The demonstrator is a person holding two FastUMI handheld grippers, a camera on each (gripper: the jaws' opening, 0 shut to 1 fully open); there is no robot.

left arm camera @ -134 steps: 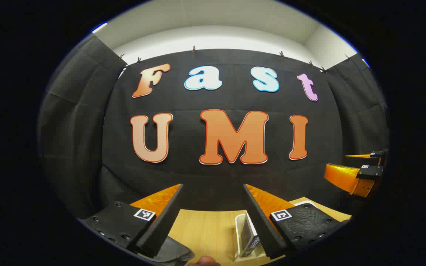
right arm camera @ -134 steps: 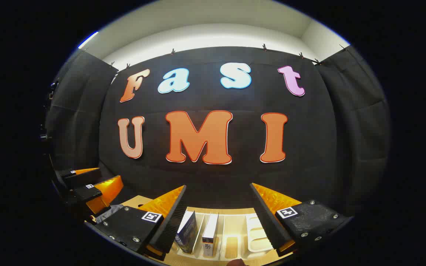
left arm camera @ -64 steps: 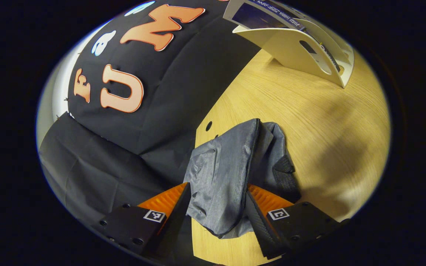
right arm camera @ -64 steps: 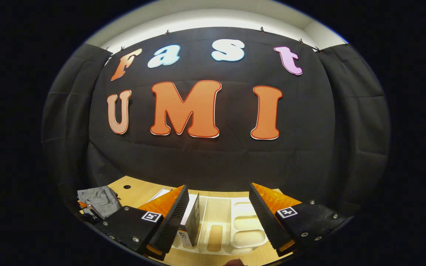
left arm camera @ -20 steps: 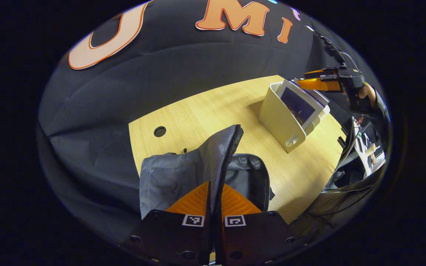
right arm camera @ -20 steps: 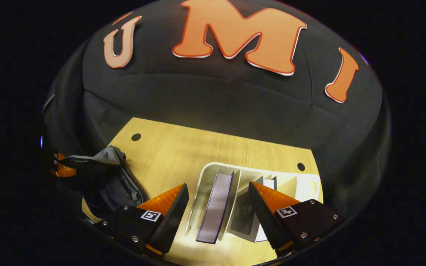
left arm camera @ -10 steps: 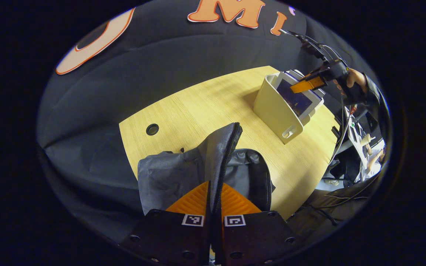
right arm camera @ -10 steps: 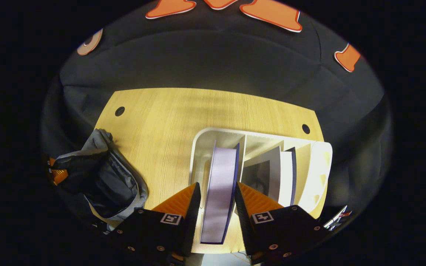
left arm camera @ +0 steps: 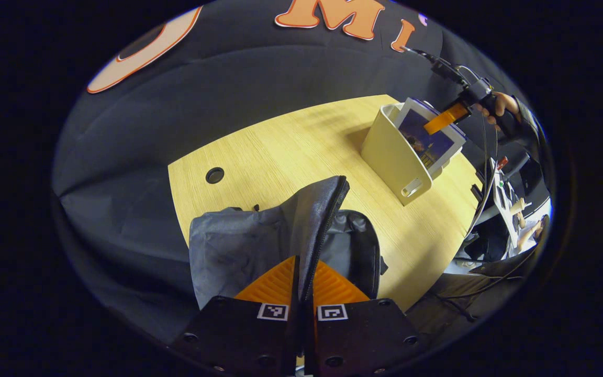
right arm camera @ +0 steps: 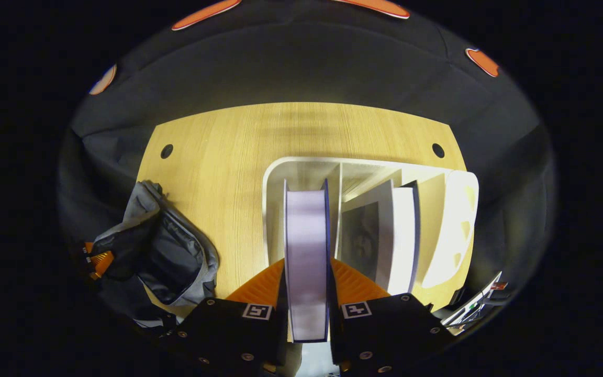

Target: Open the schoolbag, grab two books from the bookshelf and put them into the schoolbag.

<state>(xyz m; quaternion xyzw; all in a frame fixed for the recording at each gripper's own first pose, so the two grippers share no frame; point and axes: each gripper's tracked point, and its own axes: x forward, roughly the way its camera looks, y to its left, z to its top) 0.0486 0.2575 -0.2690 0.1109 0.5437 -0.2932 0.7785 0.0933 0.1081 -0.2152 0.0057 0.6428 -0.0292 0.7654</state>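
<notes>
The grey schoolbag [left arm camera: 259, 243] lies at the near left corner of the wooden table [left arm camera: 291, 152], and my left gripper [left arm camera: 302, 275] is shut on its zippered flap, holding the flap up so the dark inside [left arm camera: 351, 246] shows. In the right gripper view the schoolbag [right arm camera: 168, 262] gapes open at the left. My right gripper [right arm camera: 306, 285] is shut on a thick book [right arm camera: 306, 241] standing in the left slot of the white bookshelf [right arm camera: 275, 209]. A second book [right arm camera: 393, 235] leans in the slot beside it. Far off in the left gripper view, the right gripper [left arm camera: 445, 118] pinches the book [left arm camera: 427, 141] in the bookshelf [left arm camera: 393, 157].
Two round cable holes [right arm camera: 166, 151] [right arm camera: 438, 150] sit near the table's back edge. Black cloth hangs behind the table. A person's hand [left arm camera: 495, 104] holds the far gripper, and cables and clutter [left arm camera: 505, 199] lie beyond the table's right edge.
My right gripper has tipped down over the bookshelf and its fingers have shut on the thick book. The left gripper keeps the bag's flap raised, hardly moving.
</notes>
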